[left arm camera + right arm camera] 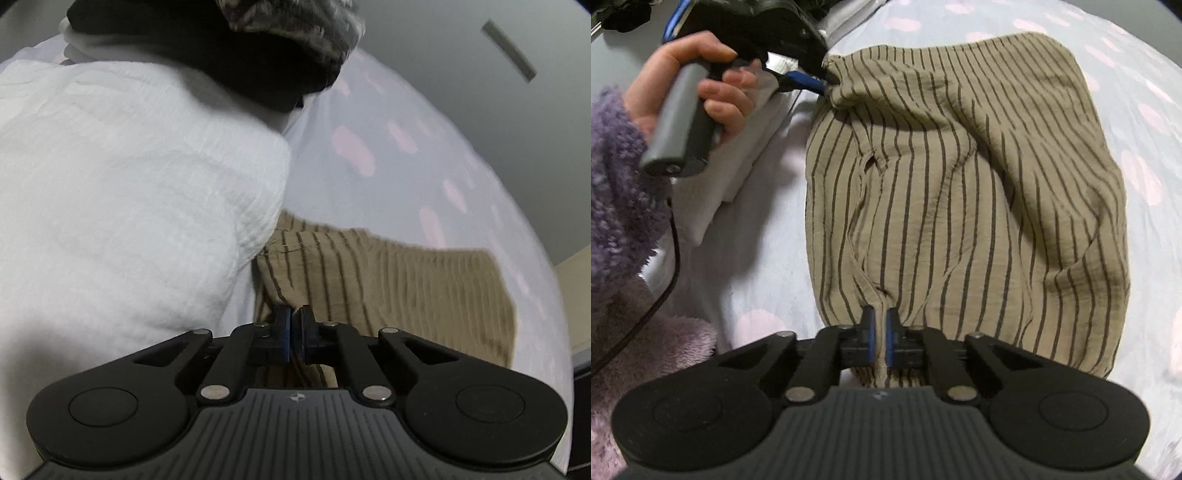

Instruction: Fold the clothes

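Tan cotton garment with thin dark stripes [964, 206] spread in soft wrinkles over a pale lavender bedsheet dotted with pink [1145, 122], pinched at two edges at once. Right hand-held gripper [881, 325] clamped on the garment's near hem, a narrow fold of striped cloth pressed between its blue-faced pads [891, 332], the rest of the fabric fanning out ahead of the fingertips. Left hand-held gripper [822, 79] closed on a bunched corner at the garment's far left, ahead and to the left of the right one, gripped by a bare hand [701, 85] emerging from a fuzzy purple fleece sleeve [617, 177], a black cable [670, 258] trailing down from the grey handle. From the left wrist view, the same left hand-held gripper [295, 325] shut on the striped tan cloth [399, 280], pads nearly touching with fabric caught between them and more of it stretching ahead and to the right. Just left of those fingertips, a folded white ribbed textile [129, 184] bulking up beside the garment, touching its edge; farther ahead, a black folded garment [207, 48] stacked on the white one, with a mottled grey-brown piece [306, 22] on top. In the right wrist view, the white folded textile [746, 147] lying under and beside the left hand, apart from the striped garment's left edge by a strip of bare sheet.
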Available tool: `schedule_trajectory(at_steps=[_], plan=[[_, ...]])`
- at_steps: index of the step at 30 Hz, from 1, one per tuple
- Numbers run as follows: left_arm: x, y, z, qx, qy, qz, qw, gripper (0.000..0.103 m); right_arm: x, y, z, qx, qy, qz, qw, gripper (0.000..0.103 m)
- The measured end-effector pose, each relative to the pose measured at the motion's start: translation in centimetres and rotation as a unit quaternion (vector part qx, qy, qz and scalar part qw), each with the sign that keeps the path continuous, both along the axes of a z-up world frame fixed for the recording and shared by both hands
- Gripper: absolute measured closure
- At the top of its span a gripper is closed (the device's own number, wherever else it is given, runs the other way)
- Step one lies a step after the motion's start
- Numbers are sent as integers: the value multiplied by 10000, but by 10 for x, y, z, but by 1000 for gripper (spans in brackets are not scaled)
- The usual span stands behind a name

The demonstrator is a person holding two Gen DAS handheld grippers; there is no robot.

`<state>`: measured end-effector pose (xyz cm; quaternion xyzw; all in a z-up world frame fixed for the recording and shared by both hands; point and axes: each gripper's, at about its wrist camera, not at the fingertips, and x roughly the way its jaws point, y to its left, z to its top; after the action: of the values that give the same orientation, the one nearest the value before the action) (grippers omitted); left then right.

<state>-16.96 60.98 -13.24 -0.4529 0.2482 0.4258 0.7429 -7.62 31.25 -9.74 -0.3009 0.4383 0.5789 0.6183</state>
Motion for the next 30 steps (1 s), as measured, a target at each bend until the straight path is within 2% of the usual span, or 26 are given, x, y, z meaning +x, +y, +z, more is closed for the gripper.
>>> schedule_trajectory(at_steps=[5, 9, 11, 12, 16, 18, 20, 23, 26, 30], plan=[[-7, -13, 29, 837, -242, 144, 9961, 101, 5, -12, 29, 295, 128, 112, 9994, 98], [-9, -18, 36, 1202, -93, 320, 9922, 101, 12, -18, 45, 373, 745, 249, 9962, 98], [-5, -15, 33, 1211, 23, 306, 9922, 101, 14, -18, 44, 322, 1144, 288, 9925, 98], [-2, -14, 31, 1225, 134, 298, 9919, 101, 14, -17, 42, 304, 1204, 269, 9919, 98], [6, -10, 24, 1168, 409, 242, 9920, 97, 8, -12, 26, 184, 1047, 246, 9940, 98], [7, -11, 25, 1157, 588, 208, 9913, 78, 9, -11, 20, 76, 1029, 171, 9945, 91], [9, -16, 30, 1244, 812, 188, 9887, 70, 12, -15, 21, 66, 1060, 106, 9943, 89], [13, -37, 34, 1215, 917, -119, 9883, 64, 19, -24, 30, 201, 1188, 70, 9927, 76], [17, -61, 38, 1153, 981, -472, 9874, 52, 34, -38, 44, 521, 1199, -38, 9914, 75], [23, -92, 44, 1068, 1064, -941, 9841, 53, 67, -65, 57, 955, 1060, -486, 9886, 75]])
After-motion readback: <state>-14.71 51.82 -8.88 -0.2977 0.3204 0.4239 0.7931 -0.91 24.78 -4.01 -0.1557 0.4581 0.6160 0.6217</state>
